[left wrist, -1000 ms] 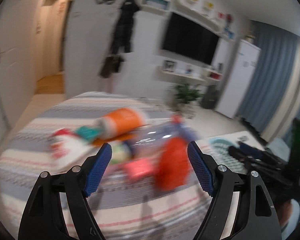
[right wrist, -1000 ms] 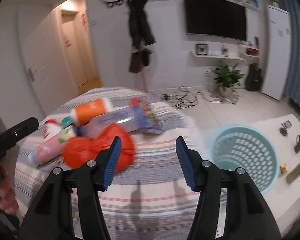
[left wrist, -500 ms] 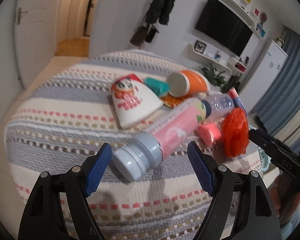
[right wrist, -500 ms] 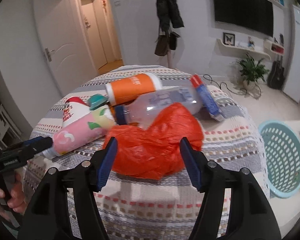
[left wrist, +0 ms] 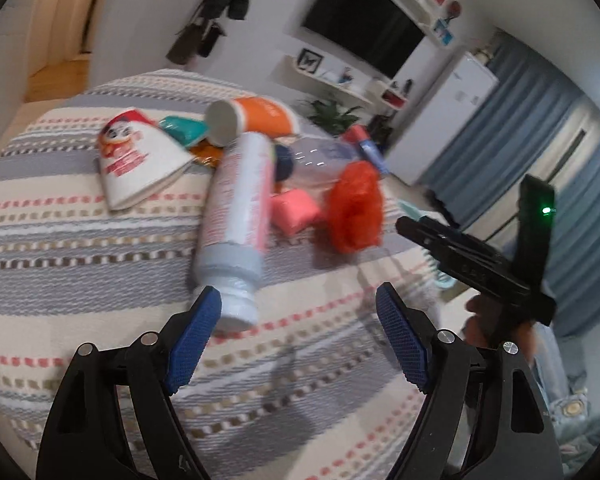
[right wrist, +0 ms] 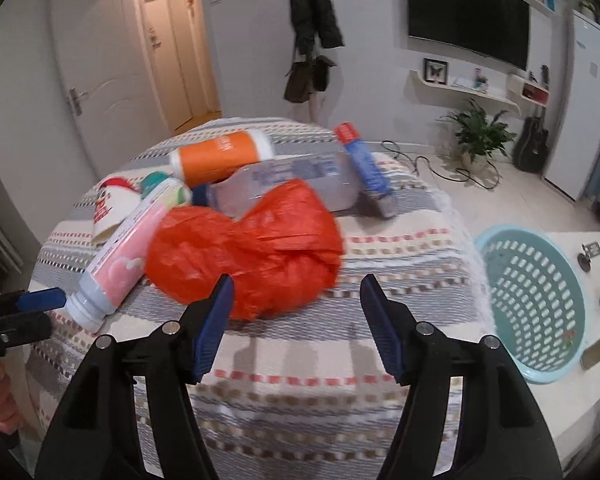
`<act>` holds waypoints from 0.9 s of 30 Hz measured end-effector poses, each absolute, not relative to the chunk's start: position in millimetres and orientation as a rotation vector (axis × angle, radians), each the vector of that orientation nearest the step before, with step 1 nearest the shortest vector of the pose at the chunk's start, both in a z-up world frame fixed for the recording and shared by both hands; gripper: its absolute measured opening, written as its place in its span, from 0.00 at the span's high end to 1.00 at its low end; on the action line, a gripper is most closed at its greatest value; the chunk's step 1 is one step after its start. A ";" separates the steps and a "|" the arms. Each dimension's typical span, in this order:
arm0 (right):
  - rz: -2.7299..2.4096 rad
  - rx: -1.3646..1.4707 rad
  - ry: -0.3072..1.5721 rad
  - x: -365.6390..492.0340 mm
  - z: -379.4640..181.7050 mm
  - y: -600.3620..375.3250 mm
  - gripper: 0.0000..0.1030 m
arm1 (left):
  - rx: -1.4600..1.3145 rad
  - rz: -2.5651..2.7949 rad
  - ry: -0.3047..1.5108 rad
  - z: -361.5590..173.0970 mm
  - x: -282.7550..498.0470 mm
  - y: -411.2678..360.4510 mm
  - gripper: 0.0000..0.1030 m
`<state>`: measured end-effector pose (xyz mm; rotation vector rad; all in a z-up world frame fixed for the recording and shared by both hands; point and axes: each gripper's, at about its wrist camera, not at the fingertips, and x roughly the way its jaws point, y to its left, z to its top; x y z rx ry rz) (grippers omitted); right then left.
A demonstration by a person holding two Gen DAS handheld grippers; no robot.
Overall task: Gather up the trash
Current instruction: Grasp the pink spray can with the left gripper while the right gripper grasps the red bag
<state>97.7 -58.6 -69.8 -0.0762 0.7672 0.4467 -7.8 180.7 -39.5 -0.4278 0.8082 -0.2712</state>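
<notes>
A round pale-blue perforated plastic basket (right wrist: 536, 304) is seen on the floor beside the table, seemingly empty. On the striped woven tablecloth (right wrist: 340, 364) a crumpled red plastic bag (right wrist: 252, 252) is piled against a clear plastic bottle (right wrist: 292, 184), a pink grey-capped bottle (left wrist: 236, 216) and an orange-labelled canister (right wrist: 216, 158). The left gripper (left wrist: 298, 340) is held wide beside the pink bottle's cap, gripping nothing; the right gripper (right wrist: 296, 320) is likewise spread, just before the bag.

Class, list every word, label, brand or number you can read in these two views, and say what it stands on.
None can be read.
Orange bottle: white lettering, blurred.
Pink bottle: fine print, too small.
White carton: red characters, blurred.
Clear bottle: label print, blurred.
</notes>
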 end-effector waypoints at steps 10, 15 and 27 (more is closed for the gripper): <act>0.465 0.045 0.842 137.7 -69.5 -46.2 0.27 | -0.244 -0.040 0.868 -45.2 65.3 168.7 0.25; 0.432 0.025 0.892 153.2 -86.0 -29.0 0.21 | -0.204 -0.003 0.932 -61.6 84.7 161.1 0.35; 0.569 0.092 0.982 162.5 -114.5 -20.1 0.42 | -0.236 0.029 0.915 -75.9 72.2 169.9 0.55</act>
